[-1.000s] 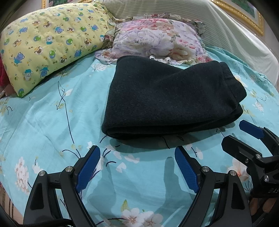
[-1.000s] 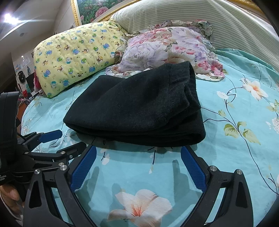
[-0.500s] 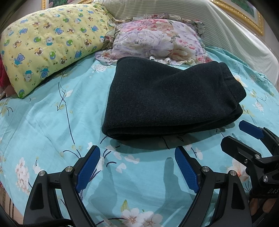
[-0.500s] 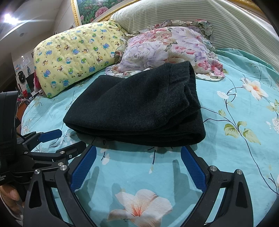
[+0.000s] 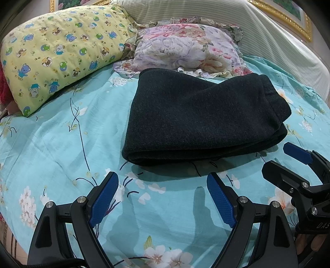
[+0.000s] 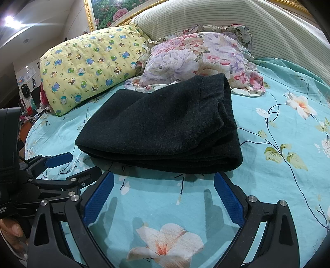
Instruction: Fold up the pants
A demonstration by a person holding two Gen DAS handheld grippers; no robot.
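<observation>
Across the last second I see almost nothing shift on the bed (image 5: pixel 51 132): the teal floral sheet, the yellow bear-print pillow (image 5: pixel 61 55) at the far left and the flowered pillow (image 5: pixel 185 49) behind the garment sit as they did, and my view has only tipped a touch, so the frame takes in slightly more of the striped headboard (image 5: pixel 206 18). The pants (image 5: pixel 198 119) lie in the middle of the bed as a compact dark bundle, several layers deep, with the rounded fold edge on the near left and the stacked loose edges on the right; their far edge lies just in front of the flowered pillow, and I cannot tell whether it touches the frill. The bundle has not moved or slumped since a second ago. That tells me the folding is most likely finished and I am simply holding off. My left gripper (image 5: pixel 163 198) hovers near the bundle's near edge, its blue pads spread wide and empty, clear of the cloth. My right gripper (image 6: pixel 164 194) is the same: spread apart, holding nothing, just short of the near edge. From the right wrist view the top layer sits a little askew over the bottom one at the right end; I judge that an acceptable fold, though one small squaring nudge there would tidy it.
</observation>
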